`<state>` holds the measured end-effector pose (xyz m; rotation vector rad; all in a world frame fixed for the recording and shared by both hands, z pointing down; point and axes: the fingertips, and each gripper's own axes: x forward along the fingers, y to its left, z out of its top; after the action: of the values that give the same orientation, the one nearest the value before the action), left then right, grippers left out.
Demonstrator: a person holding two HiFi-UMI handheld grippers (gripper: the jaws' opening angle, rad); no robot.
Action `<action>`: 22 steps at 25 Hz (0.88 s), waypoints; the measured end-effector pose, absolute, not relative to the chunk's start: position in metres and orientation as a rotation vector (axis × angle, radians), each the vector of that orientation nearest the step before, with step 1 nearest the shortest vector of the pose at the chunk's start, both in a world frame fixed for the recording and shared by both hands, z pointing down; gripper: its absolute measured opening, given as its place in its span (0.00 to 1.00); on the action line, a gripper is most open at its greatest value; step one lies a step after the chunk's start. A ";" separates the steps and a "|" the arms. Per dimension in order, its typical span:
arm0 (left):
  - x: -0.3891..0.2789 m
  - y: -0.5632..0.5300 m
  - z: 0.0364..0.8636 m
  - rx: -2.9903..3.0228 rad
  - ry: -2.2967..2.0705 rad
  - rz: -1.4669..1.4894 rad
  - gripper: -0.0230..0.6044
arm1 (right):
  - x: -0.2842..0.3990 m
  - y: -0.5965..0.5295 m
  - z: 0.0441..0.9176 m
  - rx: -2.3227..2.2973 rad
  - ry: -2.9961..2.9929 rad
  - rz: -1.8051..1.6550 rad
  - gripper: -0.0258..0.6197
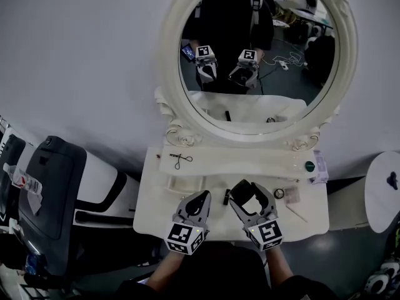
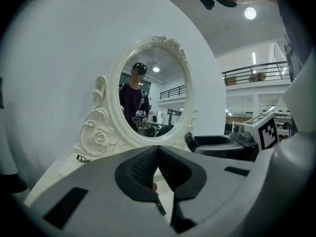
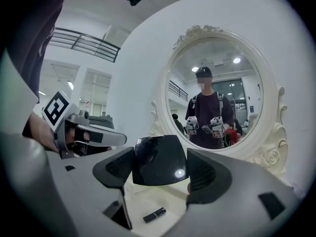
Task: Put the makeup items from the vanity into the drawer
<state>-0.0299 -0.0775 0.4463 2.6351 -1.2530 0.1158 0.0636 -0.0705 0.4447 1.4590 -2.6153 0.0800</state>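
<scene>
My right gripper [image 1: 250, 191] is shut on a glossy black compact [image 1: 252, 200], held above the front of the white vanity top [image 1: 156, 214]. In the right gripper view the compact [image 3: 159, 159] fills the gap between both pads of that gripper [image 3: 160, 163]. My left gripper [image 1: 201, 197] hovers beside it with its jaws shut [image 2: 158, 149] and nothing visible between them. A black lipstick [image 1: 226, 197] lies on the top between the two grippers, and shows below the compact as a small dark tube [image 3: 154, 214]. Both grippers point roughly level toward the mirror.
The oval mirror [image 1: 259, 55] in its ornate white frame stands at the back. On the vanity lie a black wire-like item [image 1: 181, 160], a small ring-shaped item [image 1: 279, 194], a green-capped pot [image 1: 309, 165], a pale box [image 1: 320, 167] and a thin stick [image 1: 297, 214]. A black chair [image 1: 50, 186] stands left, a round white table [image 1: 382, 189] right.
</scene>
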 end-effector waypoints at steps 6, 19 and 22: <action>-0.035 -0.078 0.440 2.636 -1.268 0.048 0.06 | 0.057 -0.072 0.446 1.418 -2.630 0.072 0.59; -0.074 -0.080 0.456 2.510 -1.412 0.061 0.06 | 0.015 -0.085 0.461 1.196 -2.680 0.063 0.59; -0.090 -0.081 0.461 2.465 -1.458 0.065 0.06 | -0.004 -0.089 0.464 1.132 -2.699 0.066 0.59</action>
<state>-0.0902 -0.0808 0.4611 2.4651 -1.4577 0.0655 -0.0038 -0.0894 0.4640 1.1320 -2.6987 0.0662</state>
